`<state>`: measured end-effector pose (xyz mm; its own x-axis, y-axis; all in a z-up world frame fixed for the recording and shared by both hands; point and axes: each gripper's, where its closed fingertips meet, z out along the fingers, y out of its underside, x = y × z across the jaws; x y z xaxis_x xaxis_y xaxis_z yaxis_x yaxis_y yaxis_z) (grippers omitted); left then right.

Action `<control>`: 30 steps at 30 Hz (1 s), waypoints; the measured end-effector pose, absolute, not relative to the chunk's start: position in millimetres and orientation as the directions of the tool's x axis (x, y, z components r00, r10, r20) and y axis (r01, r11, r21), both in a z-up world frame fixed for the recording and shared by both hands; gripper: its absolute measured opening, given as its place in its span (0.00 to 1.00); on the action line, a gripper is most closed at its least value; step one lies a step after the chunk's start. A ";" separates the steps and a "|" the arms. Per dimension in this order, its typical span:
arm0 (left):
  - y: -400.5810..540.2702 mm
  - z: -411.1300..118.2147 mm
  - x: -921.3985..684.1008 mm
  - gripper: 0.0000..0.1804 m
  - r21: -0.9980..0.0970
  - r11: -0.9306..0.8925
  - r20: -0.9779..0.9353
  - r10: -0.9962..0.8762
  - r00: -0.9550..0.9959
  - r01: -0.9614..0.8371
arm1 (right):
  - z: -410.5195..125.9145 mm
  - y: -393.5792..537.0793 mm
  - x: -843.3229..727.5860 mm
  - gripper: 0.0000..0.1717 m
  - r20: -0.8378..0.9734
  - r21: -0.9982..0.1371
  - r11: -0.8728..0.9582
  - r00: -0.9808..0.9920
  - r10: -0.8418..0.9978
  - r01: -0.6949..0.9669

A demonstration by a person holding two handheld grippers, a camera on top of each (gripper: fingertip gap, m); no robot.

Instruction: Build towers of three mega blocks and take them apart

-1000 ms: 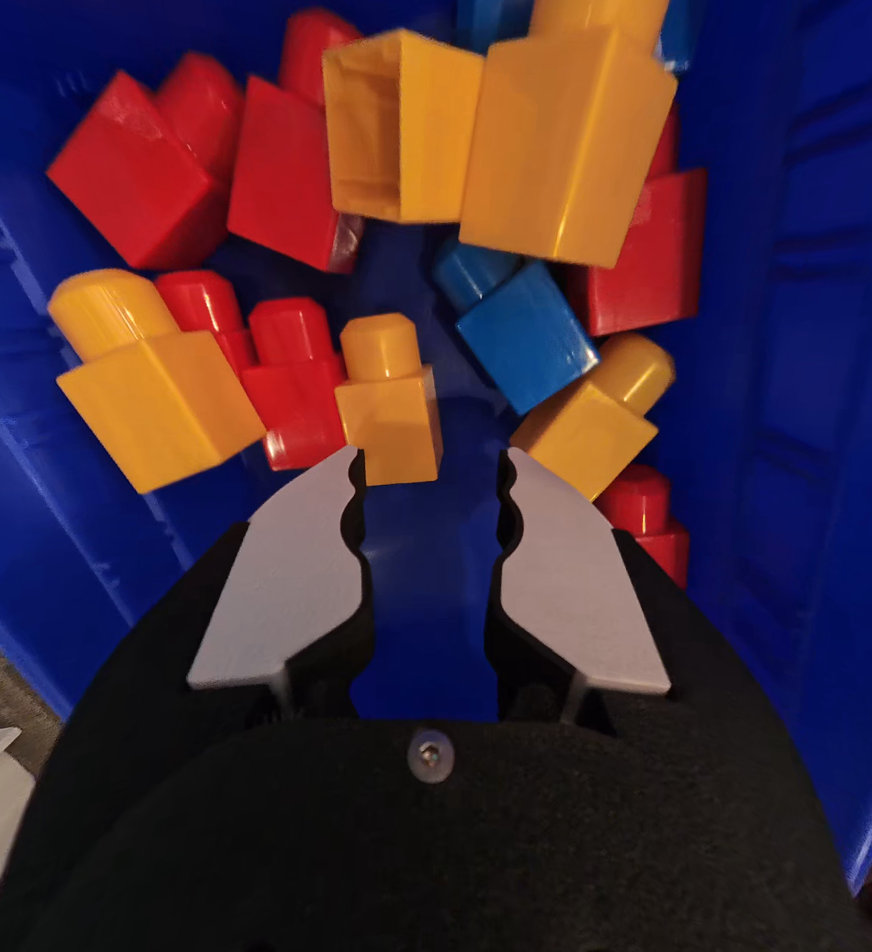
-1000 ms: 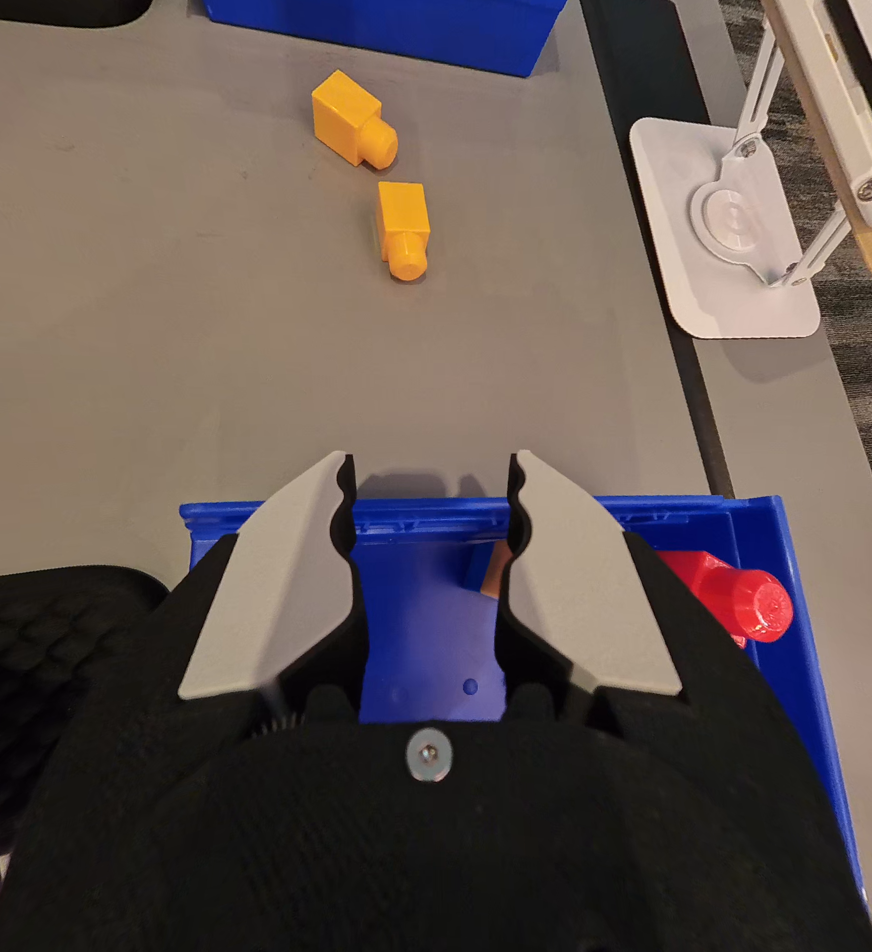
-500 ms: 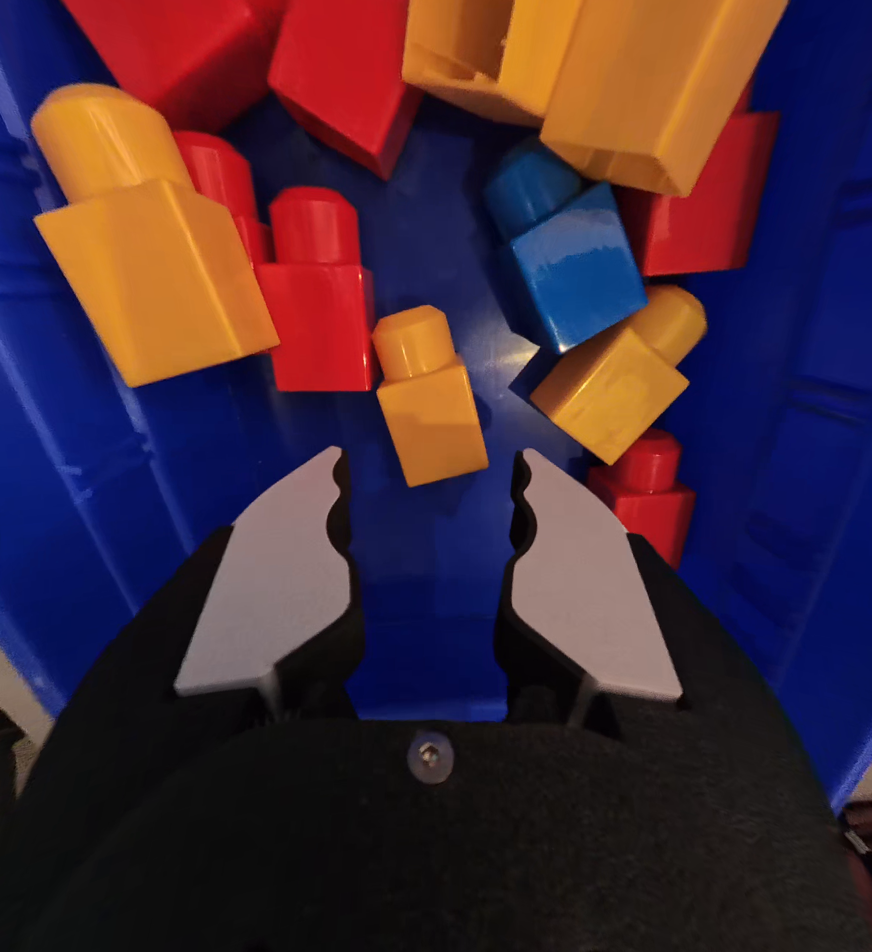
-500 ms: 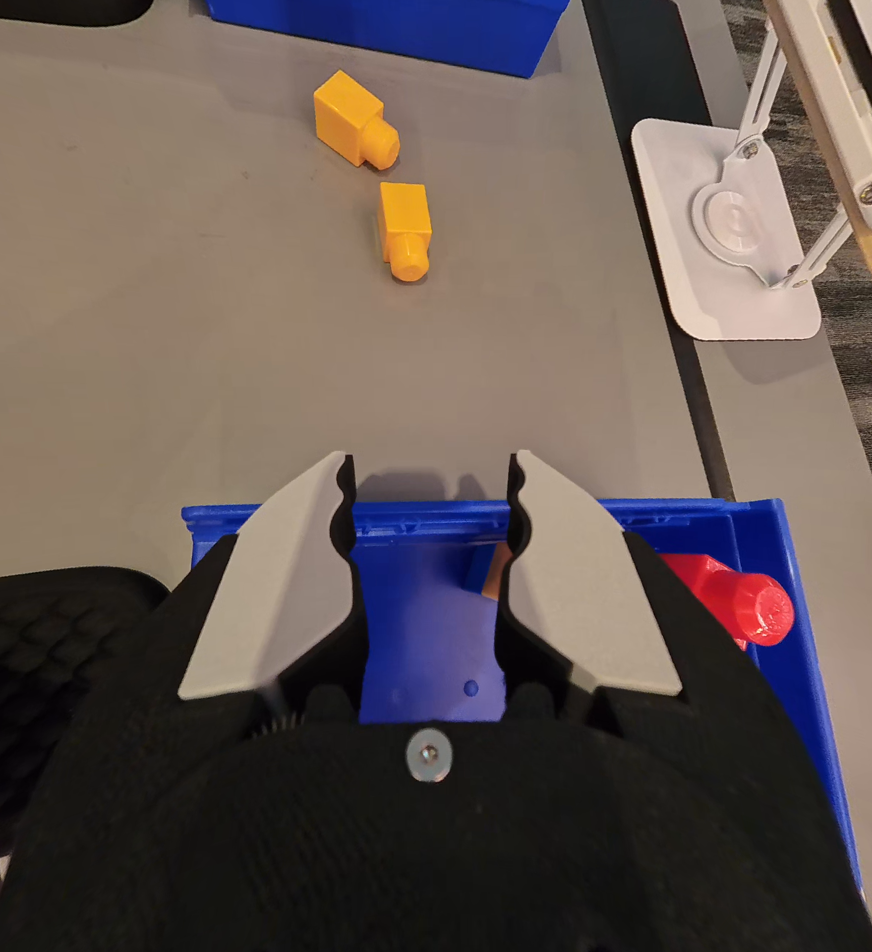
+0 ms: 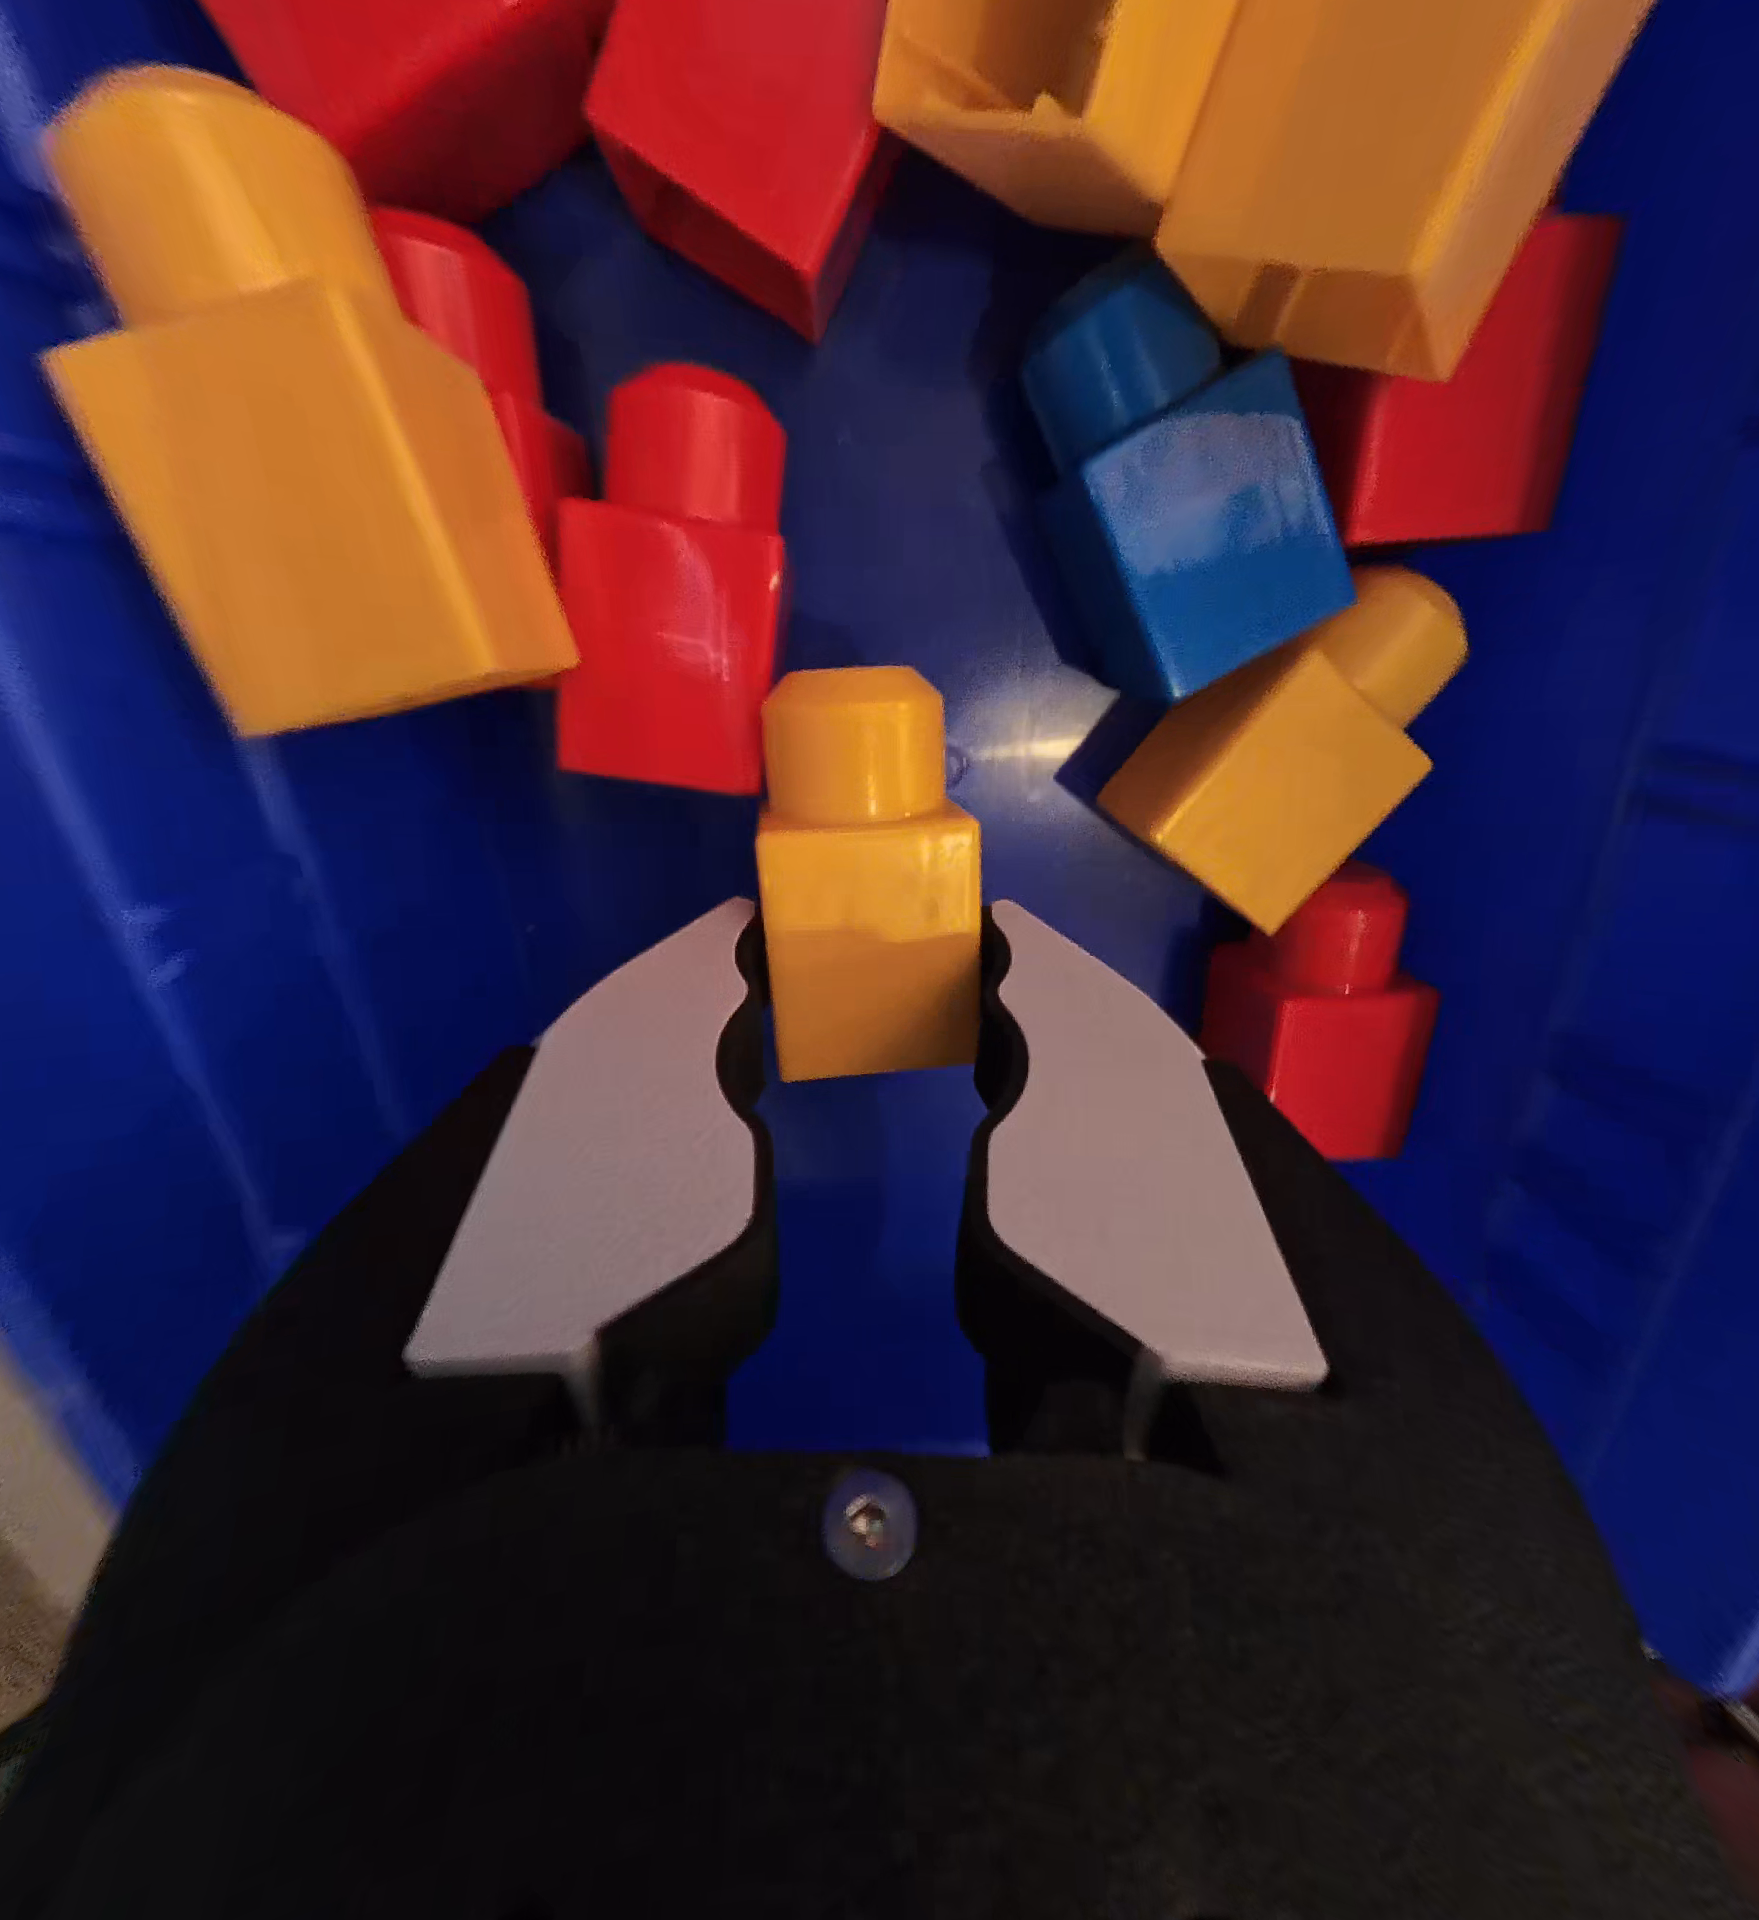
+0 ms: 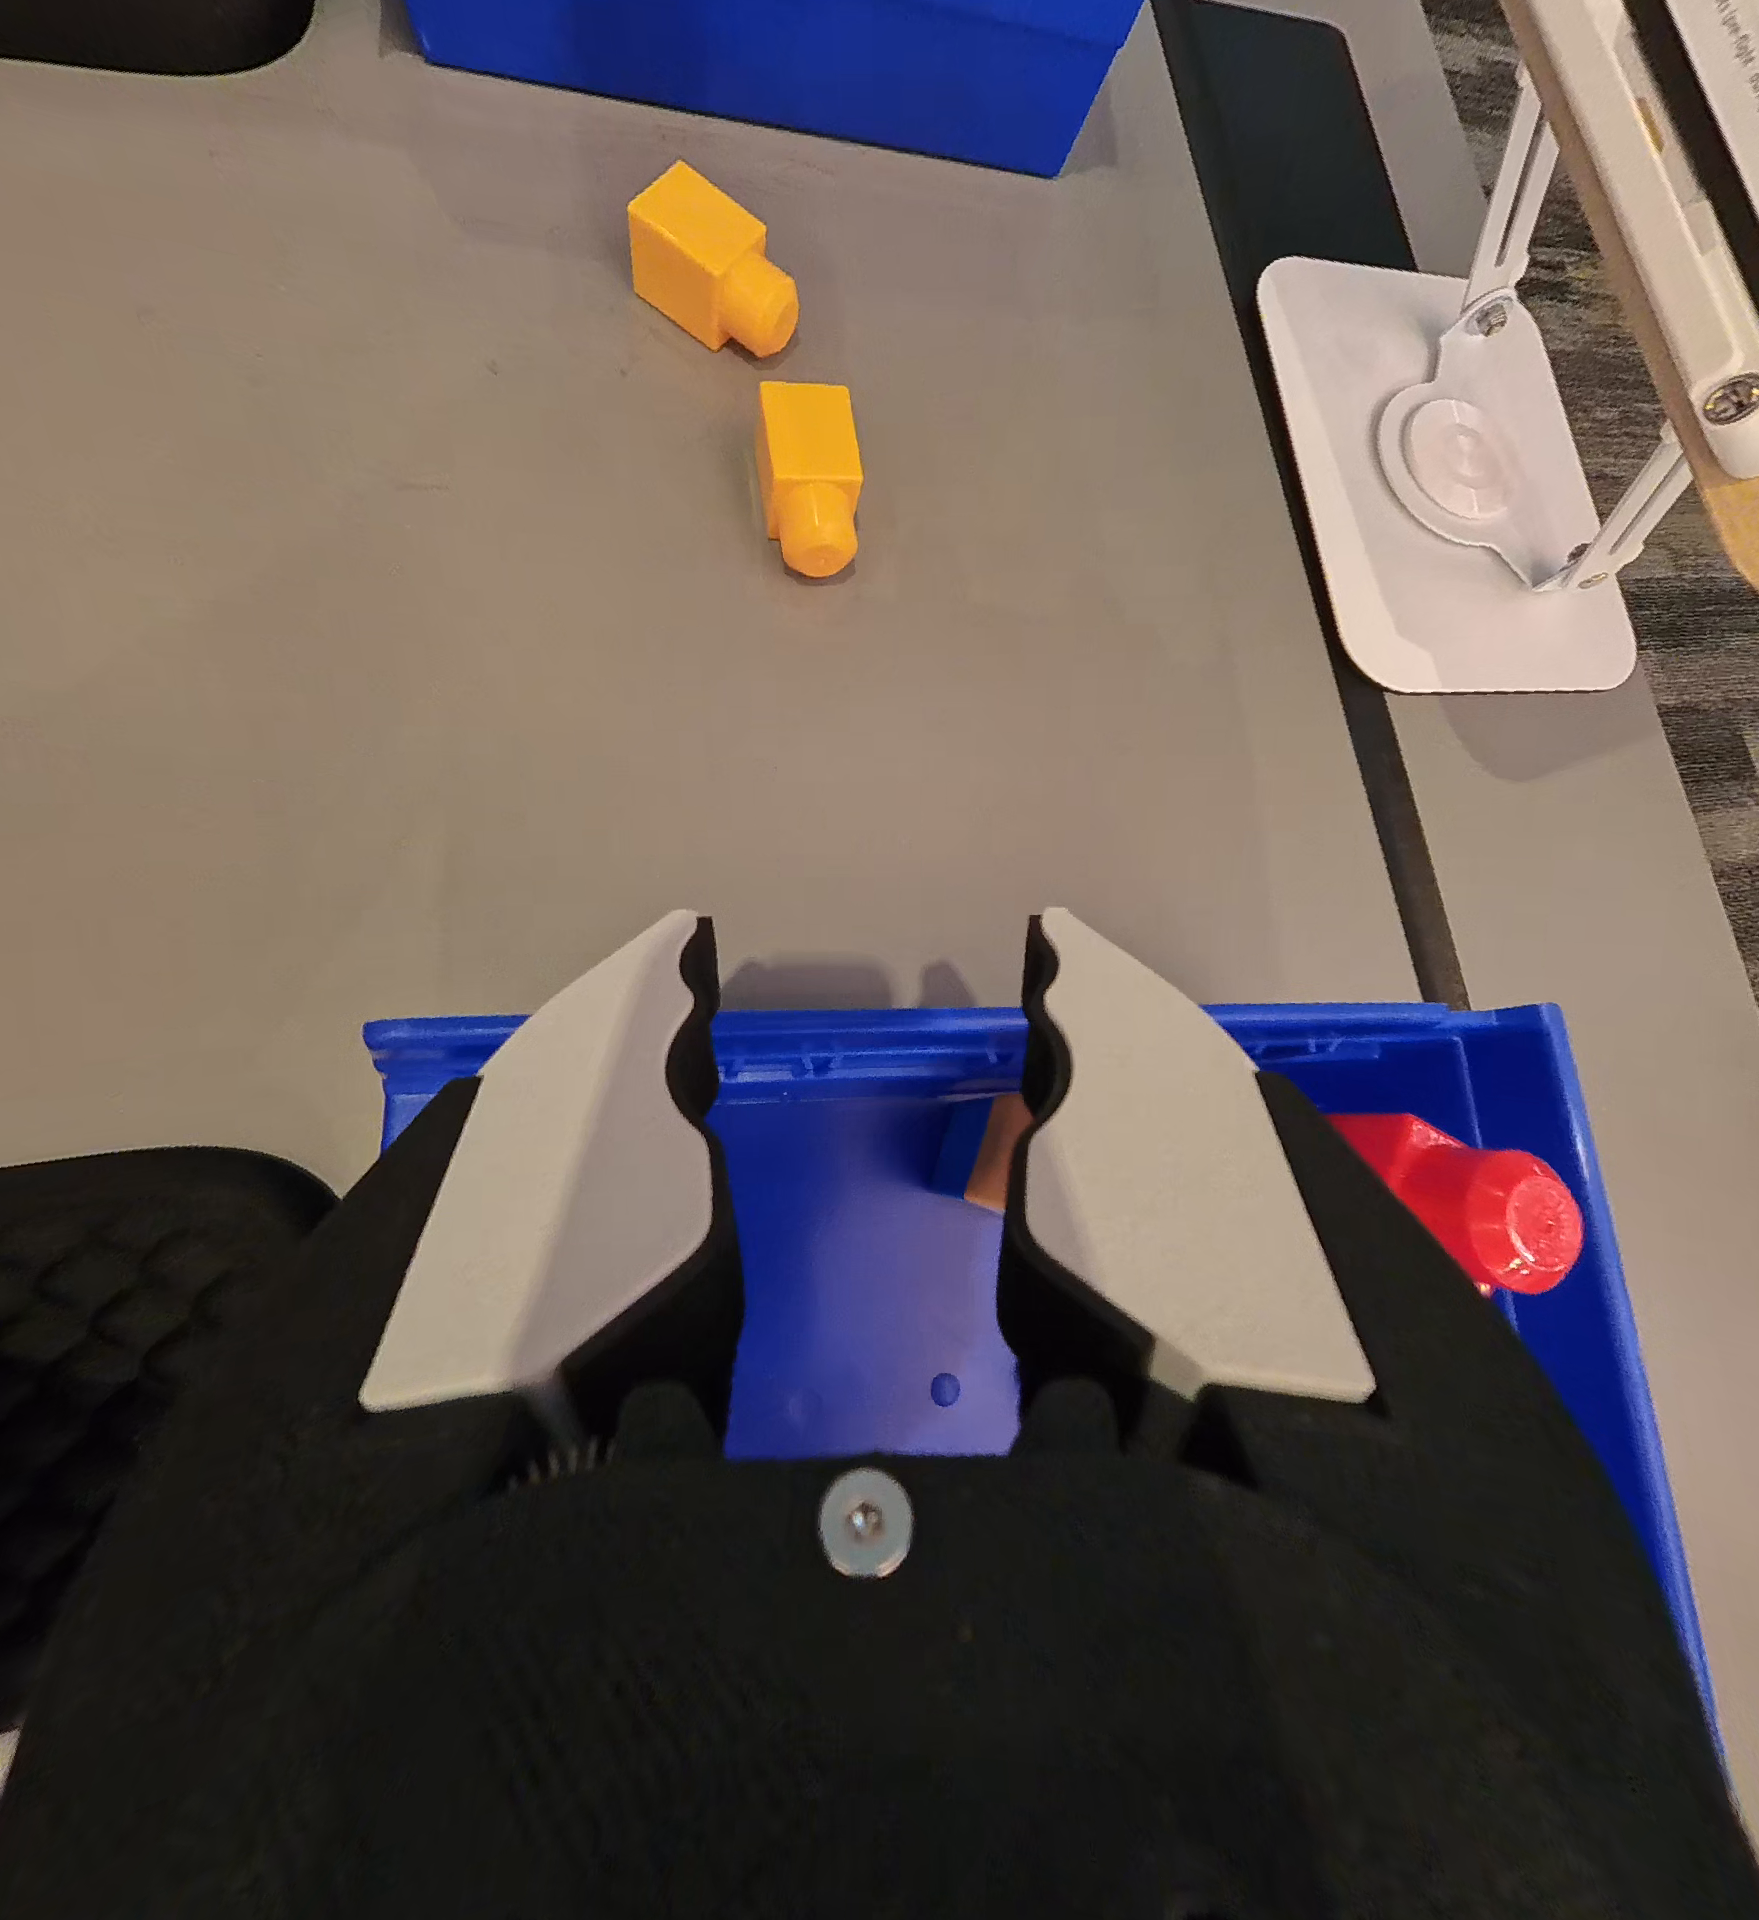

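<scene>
The left gripper [image 5: 873, 935] is seen inside a blue bin [image 5: 1685, 935], its fingers [image 5: 636, 1091] clamped on the lower body of a small yellow block [image 5: 870, 935], stud pointing away from the camera; both pads appear pressed against the block's sides. The right gripper [image 6: 870, 935] is held over a second blue bin [image 6: 1498, 1060] with its fingers apart and nothing between them. Two yellow blocks [image 6: 709, 255] [image 6: 807, 468] are noted lying on their sides on the grey bench [image 6: 335, 675], near each other but not touching, so no tower is judged started. Risk: only the rear part of the block is gripped, so it could pivot or slip out on lifting. A red block [image 5: 672, 613] and another yellow block [image 5: 1270, 769] lie near the held one and could be snagged and dragged along. The bin walls close in on both sides, leaving straight up as the free way out. On the bench, wide open room is seen left of the blocks; a white stand base [image 6: 1436, 499] sits off the right edge and is best avoided.
</scene>
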<state>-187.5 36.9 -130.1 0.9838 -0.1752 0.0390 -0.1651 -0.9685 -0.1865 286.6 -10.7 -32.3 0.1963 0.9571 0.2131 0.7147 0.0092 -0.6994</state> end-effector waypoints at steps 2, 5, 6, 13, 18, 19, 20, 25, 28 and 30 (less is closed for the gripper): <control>32.4 -109.3 -191.4 0.21 -0.254 -0.946 -0.018 -0.206 0.978 -0.203 | -31.3 -10.3 286.2 0.34 0.218 -0.700 0.012 0.197 0.956 0.714; 25.2 -61.7 -184.5 0.21 -0.394 -0.878 -0.106 -0.250 0.962 -0.272 | -29.3 -9.2 284.3 0.34 0.229 -0.697 0.018 0.199 0.953 0.716; 21.6 -43.9 -172.8 0.21 -0.448 -0.842 -0.114 -0.280 0.953 -0.301 | -28.7 -9.0 283.2 0.34 0.235 -0.695 0.022 0.198 0.952 0.719; -52.6 -27.4 6.1 0.21 -0.546 -0.613 0.069 -0.712 0.698 -0.571 | -18.4 -14.7 267.0 0.33 0.280 -0.690 0.082 0.160 0.947 0.719; -64.2 -116.8 69.2 0.21 -0.411 -0.499 -0.047 -0.824 0.565 -0.763 | -7.4 -25.7 259.6 0.33 0.314 -0.695 0.137 0.126 0.941 0.706; -61.6 -126.3 74.3 0.21 -0.402 -0.494 -0.057 -0.827 0.560 -0.771 | -5.4 -27.6 259.2 0.33 0.318 -0.698 0.145 0.122 0.940 0.701; -60.5 -132.1 80.4 0.21 -0.406 -0.495 -0.041 -0.830 0.556 -0.768 | -3.9 -29.1 259.4 0.33 0.321 -0.700 0.150 0.119 0.940 0.698; -58.1 -150.3 93.1 0.21 -0.381 -0.489 -0.025 -0.843 0.537 -0.785 | -0.3 -30.6 263.0 0.33 0.327 -0.707 0.158 0.121 0.937 0.689; -58.0 -158.5 88.6 0.22 -0.320 -0.455 -0.092 -0.858 0.506 -0.831 | 0.5 -29.4 265.3 0.33 0.326 -0.711 0.156 0.125 0.937 0.685; -56.0 -159.1 85.3 0.24 -0.292 -0.443 -0.137 -0.858 0.495 -0.848 | 0.9 -28.8 266.6 0.33 0.323 -0.716 0.153 0.129 0.938 0.682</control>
